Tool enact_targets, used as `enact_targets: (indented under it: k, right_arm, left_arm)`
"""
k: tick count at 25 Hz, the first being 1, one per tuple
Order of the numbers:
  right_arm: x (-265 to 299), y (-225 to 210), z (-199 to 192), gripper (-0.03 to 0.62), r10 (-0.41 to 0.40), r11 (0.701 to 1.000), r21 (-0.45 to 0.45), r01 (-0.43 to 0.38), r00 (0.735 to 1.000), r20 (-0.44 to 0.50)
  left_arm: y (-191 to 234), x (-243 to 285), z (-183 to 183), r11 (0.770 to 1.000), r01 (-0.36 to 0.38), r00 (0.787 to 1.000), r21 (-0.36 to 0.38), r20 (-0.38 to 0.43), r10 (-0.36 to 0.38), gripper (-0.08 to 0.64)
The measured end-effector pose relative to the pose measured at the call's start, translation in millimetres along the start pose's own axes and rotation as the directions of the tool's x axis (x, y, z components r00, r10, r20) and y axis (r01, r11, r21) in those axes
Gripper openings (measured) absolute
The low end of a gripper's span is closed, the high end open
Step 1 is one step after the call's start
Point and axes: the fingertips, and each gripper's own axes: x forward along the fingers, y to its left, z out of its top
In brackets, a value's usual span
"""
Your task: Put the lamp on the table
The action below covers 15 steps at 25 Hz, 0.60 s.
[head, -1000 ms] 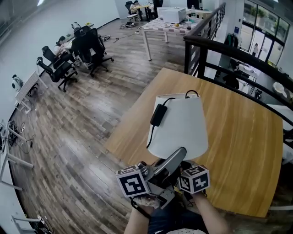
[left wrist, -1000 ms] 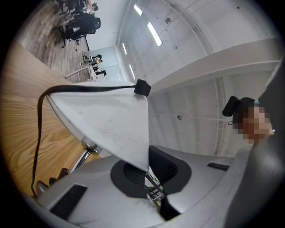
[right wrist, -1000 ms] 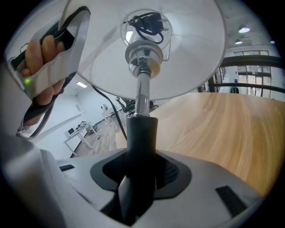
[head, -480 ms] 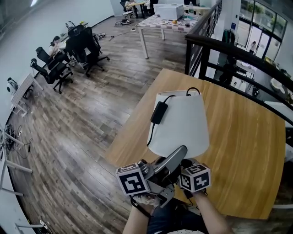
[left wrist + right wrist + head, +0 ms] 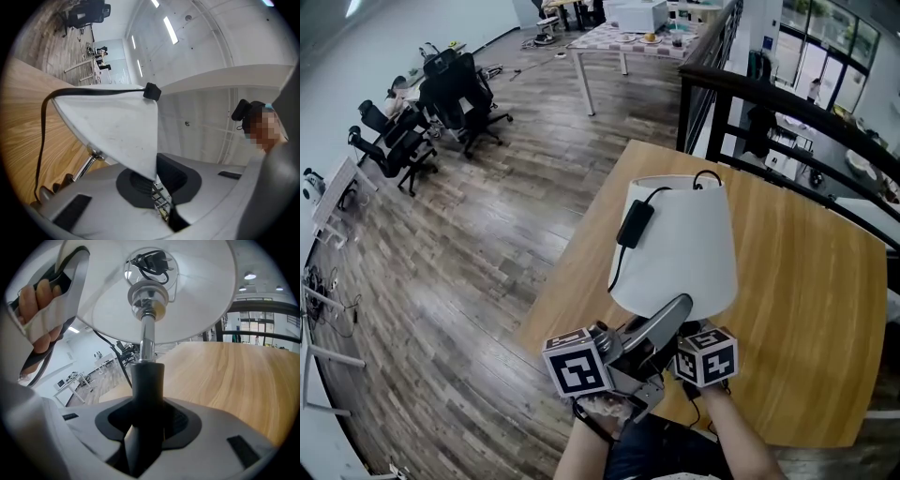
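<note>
White lamp (image 5: 680, 244): right jaws clamp its dark stem (image 5: 147, 380), left jaws pinch shade's rim (image 5: 147, 154).

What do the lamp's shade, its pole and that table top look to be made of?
Lampshade: likely white fabric or stiff paper; it looks matte, with no shine.
Pole: metal, probably chromed; it gleams and mirrors the room.
Table top: wood or a wood-look laminate; it is pale, with long grain lines and a smooth satin surface.

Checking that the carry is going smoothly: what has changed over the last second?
The lamp, carried in both grippers, has moved a little farther over the table. Unchanged: the left gripper stays shut on the shade, the right gripper on the dark stem; lamp not set down.
</note>
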Motion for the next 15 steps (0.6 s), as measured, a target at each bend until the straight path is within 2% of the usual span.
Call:
enact_targets:
  k: [15]
  right_arm:
    - [51.3, -36.5, 37.6, 0.164, -0.045, 0.999, -0.010, 0.045, 0.999, 0.003]
  left_arm:
    - [48.9, 22.7, 42.2, 0.999, 0.029, 0.999, -0.027, -0.028, -0.030, 0.012]
